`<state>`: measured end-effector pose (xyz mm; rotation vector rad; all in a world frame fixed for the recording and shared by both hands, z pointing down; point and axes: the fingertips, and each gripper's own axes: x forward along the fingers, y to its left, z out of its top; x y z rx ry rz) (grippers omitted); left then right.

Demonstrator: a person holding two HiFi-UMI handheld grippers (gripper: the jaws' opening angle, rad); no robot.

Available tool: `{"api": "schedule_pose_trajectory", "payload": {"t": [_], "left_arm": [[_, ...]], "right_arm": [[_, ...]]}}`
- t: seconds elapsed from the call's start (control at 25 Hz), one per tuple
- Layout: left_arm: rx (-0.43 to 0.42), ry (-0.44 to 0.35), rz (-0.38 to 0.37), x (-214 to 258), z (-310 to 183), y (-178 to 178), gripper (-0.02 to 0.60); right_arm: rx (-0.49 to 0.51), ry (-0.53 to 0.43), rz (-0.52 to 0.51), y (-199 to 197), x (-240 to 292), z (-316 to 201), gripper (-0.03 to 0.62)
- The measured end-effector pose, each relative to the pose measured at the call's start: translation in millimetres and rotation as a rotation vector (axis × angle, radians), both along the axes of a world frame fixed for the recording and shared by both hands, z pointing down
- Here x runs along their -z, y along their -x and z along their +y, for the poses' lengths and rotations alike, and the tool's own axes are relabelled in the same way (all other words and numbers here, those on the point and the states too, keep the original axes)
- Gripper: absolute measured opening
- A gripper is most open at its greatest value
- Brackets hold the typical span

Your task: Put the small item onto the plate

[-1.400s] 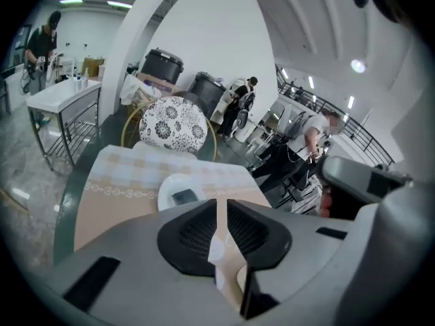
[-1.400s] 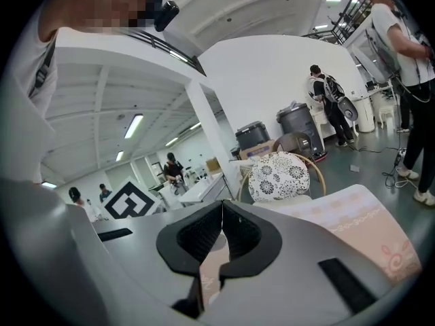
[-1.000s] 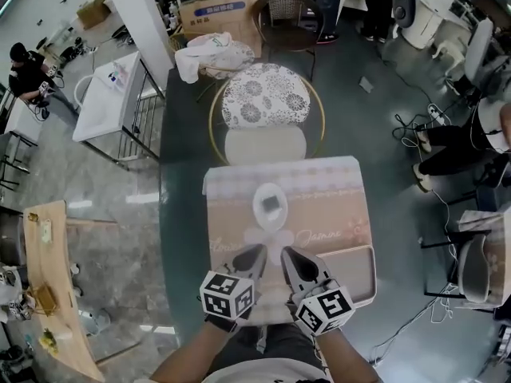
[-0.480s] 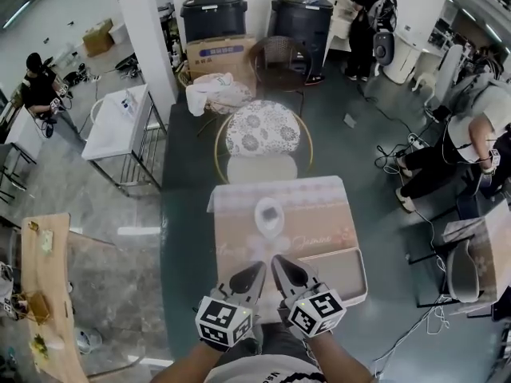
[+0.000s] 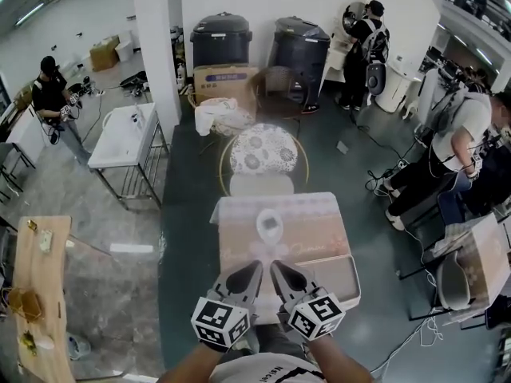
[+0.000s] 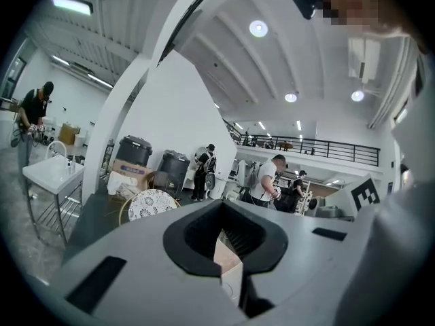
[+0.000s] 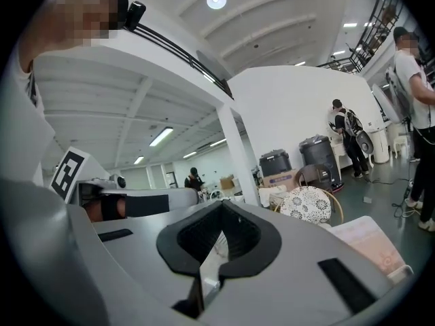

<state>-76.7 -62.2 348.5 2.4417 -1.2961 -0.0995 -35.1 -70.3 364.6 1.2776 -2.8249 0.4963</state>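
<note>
A small white plate (image 5: 270, 227) sits in the middle of the pink-clothed table (image 5: 319, 222). A small grey item (image 5: 271, 224) lies on the plate. My left gripper (image 5: 252, 270) and right gripper (image 5: 278, 267) hover side by side over the table's near edge, short of the plate. Both are shut with nothing between the jaws. In the left gripper view my left gripper (image 6: 236, 272) has its black pads together, with only a sliver of the cloth seen past them. The right gripper view shows my right gripper (image 7: 202, 275) shut too.
A beige tray (image 5: 342, 276) lies on the table's near right corner. Beyond the table stands a round chair with a floral cushion (image 5: 263, 149), then a cardboard box (image 5: 226, 80) and two dark bins (image 5: 220, 39). Several people stand around the room.
The head view has tipped up, so the table and plate look smaller and farther. Both grippers have drawn back toward the near edge. The item stays on the plate.
</note>
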Motion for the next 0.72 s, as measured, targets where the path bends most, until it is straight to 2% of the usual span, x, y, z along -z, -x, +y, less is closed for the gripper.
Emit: {"api": "schedule_pose_trajectory", "payload": {"t": [0.36, 0.72], "left_arm": [[0.003, -0.007, 0.020, 4.9, 16.2, 8.6, 0.006], [-0.006, -0.034, 0.004, 19.5, 22.0, 9.7, 0.006]], "right_arm": [[0.015, -0.027, 0.048, 11.7, 7.7, 24.2, 0.014], [0.011, -0.068, 0.056, 14.0, 26.7, 30.0, 0.014]]}}
